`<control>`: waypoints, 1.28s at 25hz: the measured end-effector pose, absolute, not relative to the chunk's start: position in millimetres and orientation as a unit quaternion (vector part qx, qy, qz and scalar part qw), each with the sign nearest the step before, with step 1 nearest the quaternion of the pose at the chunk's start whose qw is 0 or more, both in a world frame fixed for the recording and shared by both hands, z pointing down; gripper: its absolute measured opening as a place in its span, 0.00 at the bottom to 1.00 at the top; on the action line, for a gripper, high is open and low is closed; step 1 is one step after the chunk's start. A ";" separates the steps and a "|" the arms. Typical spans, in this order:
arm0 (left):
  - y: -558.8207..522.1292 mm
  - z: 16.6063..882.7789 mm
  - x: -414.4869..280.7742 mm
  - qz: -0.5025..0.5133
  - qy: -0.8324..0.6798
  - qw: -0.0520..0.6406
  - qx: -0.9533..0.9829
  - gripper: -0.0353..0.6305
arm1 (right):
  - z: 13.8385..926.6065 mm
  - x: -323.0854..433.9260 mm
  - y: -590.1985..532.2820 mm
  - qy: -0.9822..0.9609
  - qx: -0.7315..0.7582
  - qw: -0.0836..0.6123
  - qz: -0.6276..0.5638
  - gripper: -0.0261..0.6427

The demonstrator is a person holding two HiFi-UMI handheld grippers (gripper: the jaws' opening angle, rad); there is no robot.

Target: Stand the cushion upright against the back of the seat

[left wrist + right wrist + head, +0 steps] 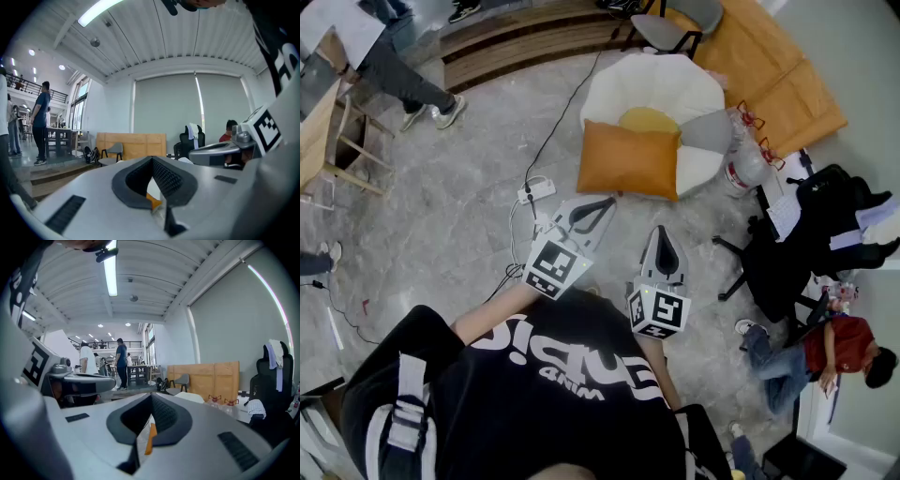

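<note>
The cushion [628, 159] is plain burnt orange. It lies on a white seat [652, 84] shaped like petals, beside a round yellow pad [649, 119] and a grey pad [708, 131]. The floor [441, 216] is pale grey with darker marbled veining. A white power strip [536, 190] lies on it, trailing black cable. The left tool [607, 201] and right tool [664, 231] are light grey with dark grey dimpled pads [164, 177]; their cubes carry black squares on white. The person's shirt [553, 394] is black with white lettering. Behind the seat stands a light tan wooden panel [769, 66]. The office chair [787, 253] is black.
</note>
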State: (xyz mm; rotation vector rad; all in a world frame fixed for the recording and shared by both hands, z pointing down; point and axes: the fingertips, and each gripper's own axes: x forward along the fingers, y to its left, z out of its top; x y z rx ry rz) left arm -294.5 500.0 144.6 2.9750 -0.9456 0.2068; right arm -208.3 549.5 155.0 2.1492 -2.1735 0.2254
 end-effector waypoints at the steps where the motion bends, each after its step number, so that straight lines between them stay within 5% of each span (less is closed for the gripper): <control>1: 499.1 145.1 -294.8 0.066 -0.302 0.007 0.951 0.06 | 155.7 -208.6 548.7 -0.709 0.701 0.039 0.074 0.07; 32: 449.7 172.7 -310.7 0.080 -0.262 0.018 0.962 0.06 | 169.3 -201.4 519.2 -0.670 0.738 0.019 0.080 0.07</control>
